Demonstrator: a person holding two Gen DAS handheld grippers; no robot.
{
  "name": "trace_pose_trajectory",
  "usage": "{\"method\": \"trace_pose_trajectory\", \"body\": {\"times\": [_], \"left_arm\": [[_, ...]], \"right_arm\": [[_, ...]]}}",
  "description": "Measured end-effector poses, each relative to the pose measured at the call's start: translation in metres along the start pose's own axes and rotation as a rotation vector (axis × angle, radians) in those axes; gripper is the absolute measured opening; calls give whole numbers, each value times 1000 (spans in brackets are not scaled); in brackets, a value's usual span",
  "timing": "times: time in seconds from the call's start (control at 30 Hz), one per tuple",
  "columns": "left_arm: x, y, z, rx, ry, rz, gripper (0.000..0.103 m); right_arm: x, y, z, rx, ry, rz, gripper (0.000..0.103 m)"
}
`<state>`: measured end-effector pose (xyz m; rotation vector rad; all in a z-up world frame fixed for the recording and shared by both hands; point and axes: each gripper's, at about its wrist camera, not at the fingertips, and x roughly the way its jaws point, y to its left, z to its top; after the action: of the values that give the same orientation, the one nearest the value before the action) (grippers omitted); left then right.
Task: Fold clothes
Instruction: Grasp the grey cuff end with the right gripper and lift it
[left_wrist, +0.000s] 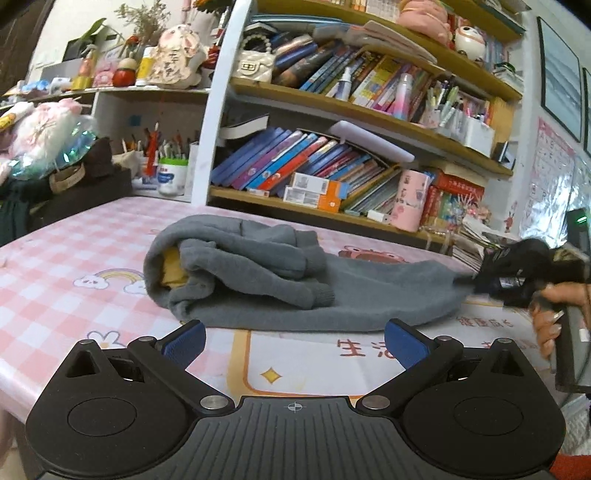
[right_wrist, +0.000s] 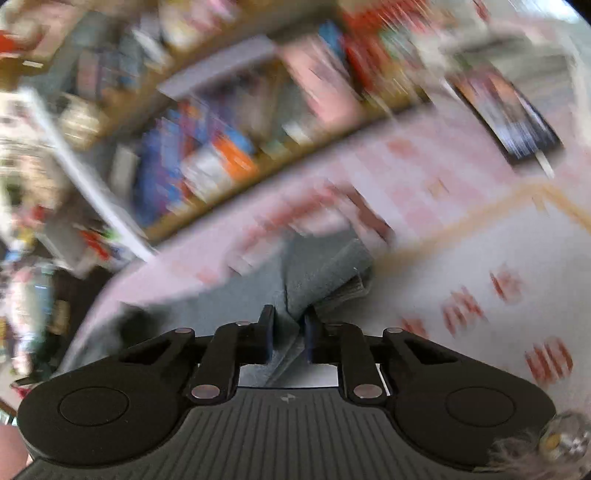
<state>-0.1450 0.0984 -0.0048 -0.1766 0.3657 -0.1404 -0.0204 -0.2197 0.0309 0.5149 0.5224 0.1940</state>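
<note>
A grey sweatshirt (left_wrist: 258, 273) lies bunched on the pink checked tablecloth (left_wrist: 74, 251), its ribbed cuffs folded over the body and a yellow lining showing at its left end. My left gripper (left_wrist: 295, 341) stands open just in front of the garment's near edge, with nothing between its blue pads. At the right, my right gripper (left_wrist: 476, 280) pinches the sweatshirt's far corner, with a hand behind it. In the blurred right wrist view, the right gripper (right_wrist: 289, 325) is shut on a fold of the grey sweatshirt (right_wrist: 321, 273).
A bookshelf (left_wrist: 332, 173) packed with books, boxes and pen cups runs along the table's far side. Plush toys and a dark basket (left_wrist: 62, 177) crowd the left end. A dark tablet (right_wrist: 506, 118) lies on the cloth beyond the garment.
</note>
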Motion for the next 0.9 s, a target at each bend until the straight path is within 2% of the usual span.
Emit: {"method": "trace_pose_trajectory", "body": {"times": [0.07,0.2,0.33,0.43,0.53,0.7,0.8,0.9], "left_arm": [[1,0,-1,-6,4,2,103],[1,-3,-2,5,9,-18,103],[3,-5,-4,13,17,-24,103],[5,-6,-5,14,28,-29,103],[5,-7,-6,18,30,-31,103],[6,-6,-6,13,34,-33,103],[6,-6,-7,8,35,-31,103],[7,-5,-7,8,40,-33,103]], "right_arm": [[-9,8,0,-45,-42,54,14],[5,-2,-1,19,24,-20,14],[12,-22,-2,131,68,-33,15],[13,-29,-5,193,99,-47,22],[16,-31,-8,223,113,-61,39],[29,-26,-7,213,125,-74,37],[37,-21,-5,169,140,-90,26],[41,-18,-4,131,153,-92,19]]}}
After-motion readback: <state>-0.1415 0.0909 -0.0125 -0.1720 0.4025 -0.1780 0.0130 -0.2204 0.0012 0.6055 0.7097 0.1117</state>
